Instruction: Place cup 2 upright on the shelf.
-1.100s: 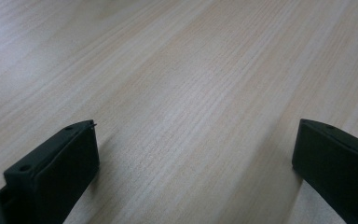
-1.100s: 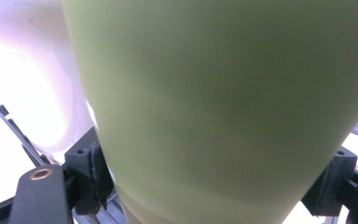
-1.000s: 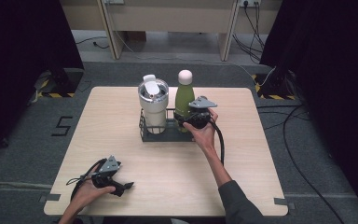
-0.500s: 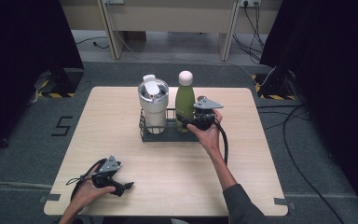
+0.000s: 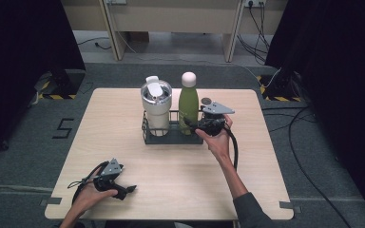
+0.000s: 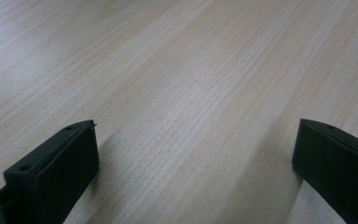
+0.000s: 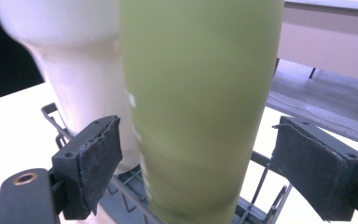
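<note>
High view: one wire rack [image 5: 148, 137] holds two vessels, one white tumbler [image 5: 156, 102] and one green bottle [image 5: 188, 102]; right gripper [image 5: 193, 127] reaches the bottle. Left gripper [image 5: 132, 188] rests on the table [image 5: 180, 180].

Left gripper view: jaws spread wide, nothing between.

Right gripper view: jaws have just been opening, apparently clear of the blurred bottle [image 7: 200, 107] between them.

The right gripper [image 7: 196, 154] has its jaws apart around the green bottle [image 7: 200, 102], pads not touching; a white tumbler [image 7: 81, 70] shares the wire rack [image 7: 130, 196].
</note>
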`<state>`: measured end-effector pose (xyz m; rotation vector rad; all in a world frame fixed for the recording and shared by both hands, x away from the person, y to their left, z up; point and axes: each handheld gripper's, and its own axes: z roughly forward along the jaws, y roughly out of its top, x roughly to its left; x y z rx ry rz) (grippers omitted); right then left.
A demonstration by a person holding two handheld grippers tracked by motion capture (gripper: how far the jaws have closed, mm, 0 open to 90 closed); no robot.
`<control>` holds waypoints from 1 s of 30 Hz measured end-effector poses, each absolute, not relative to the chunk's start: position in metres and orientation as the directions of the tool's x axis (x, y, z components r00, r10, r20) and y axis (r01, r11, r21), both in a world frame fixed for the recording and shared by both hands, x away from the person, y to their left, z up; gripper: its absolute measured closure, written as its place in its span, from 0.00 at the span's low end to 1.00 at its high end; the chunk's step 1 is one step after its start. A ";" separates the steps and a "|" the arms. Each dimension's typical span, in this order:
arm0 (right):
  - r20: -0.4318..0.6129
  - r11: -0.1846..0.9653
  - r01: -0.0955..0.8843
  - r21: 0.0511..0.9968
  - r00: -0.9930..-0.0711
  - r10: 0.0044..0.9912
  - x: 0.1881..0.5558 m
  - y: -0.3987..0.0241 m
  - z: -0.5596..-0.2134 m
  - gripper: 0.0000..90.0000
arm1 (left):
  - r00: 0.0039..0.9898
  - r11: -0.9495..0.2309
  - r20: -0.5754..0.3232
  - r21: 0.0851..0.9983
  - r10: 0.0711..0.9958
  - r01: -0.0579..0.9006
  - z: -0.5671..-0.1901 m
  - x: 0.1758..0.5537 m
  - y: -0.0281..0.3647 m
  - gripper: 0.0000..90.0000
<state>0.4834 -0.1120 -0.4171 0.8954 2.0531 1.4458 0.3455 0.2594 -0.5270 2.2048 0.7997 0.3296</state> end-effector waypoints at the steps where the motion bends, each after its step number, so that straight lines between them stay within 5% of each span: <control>1: -0.009 0.231 0.240 0.943 -0.676 0.737 0.483 -0.112 -0.417 0.17 | 0.771 -0.520 -0.014 0.731 0.636 0.442 -0.527 0.346 0.259 0.00; 30: -0.045 0.244 0.218 0.945 -0.652 0.757 0.448 -0.129 -0.413 0.18 | 0.771 -0.520 -0.014 0.731 0.636 0.442 -0.527 0.346 0.259 0.00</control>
